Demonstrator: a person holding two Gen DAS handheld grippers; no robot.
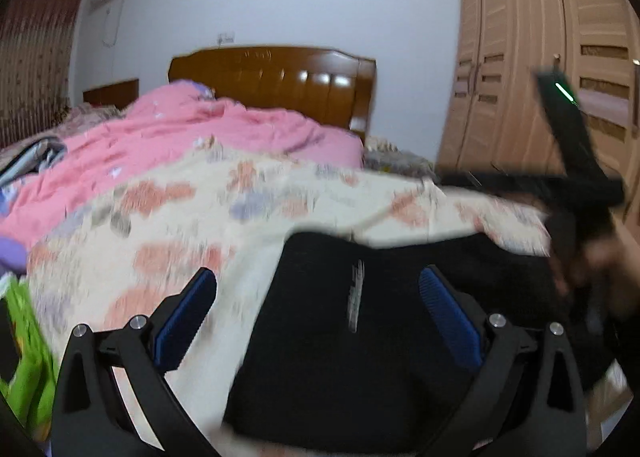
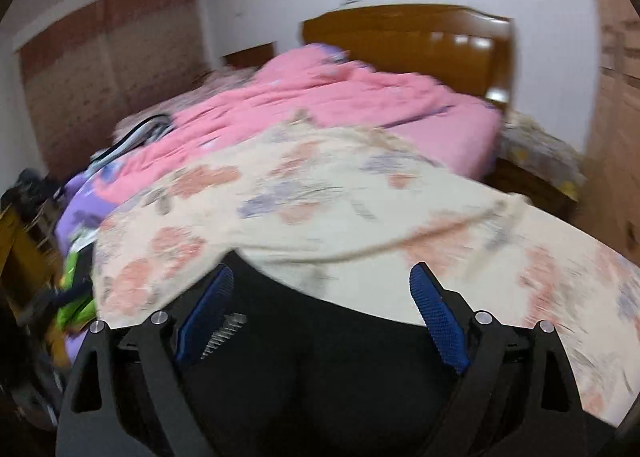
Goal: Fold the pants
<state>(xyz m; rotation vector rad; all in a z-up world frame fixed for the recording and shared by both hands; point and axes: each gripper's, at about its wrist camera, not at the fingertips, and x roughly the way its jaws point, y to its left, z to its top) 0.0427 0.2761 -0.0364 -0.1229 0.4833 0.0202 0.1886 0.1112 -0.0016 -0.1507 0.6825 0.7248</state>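
Observation:
Black pants (image 1: 340, 357) with a small white logo lie on the cream floral sheet (image 1: 200, 225) at the near edge of the bed. My left gripper (image 1: 318, 289) is open above them, blue pads wide apart, holding nothing. The right gripper's black body (image 1: 576, 161) shows at the far right of this view, beside the pants. In the right wrist view the pants (image 2: 320, 369) fill the bottom, and my right gripper (image 2: 322, 285) is open over their far edge, empty. Both views are motion-blurred.
A pink quilt (image 1: 192, 137) is bunched behind the sheet, before a wooden headboard (image 1: 276, 81). A wooden wardrobe (image 1: 532, 57) stands to the right. Green and purple items (image 2: 76, 277) and dark clutter lie at the bed's left edge.

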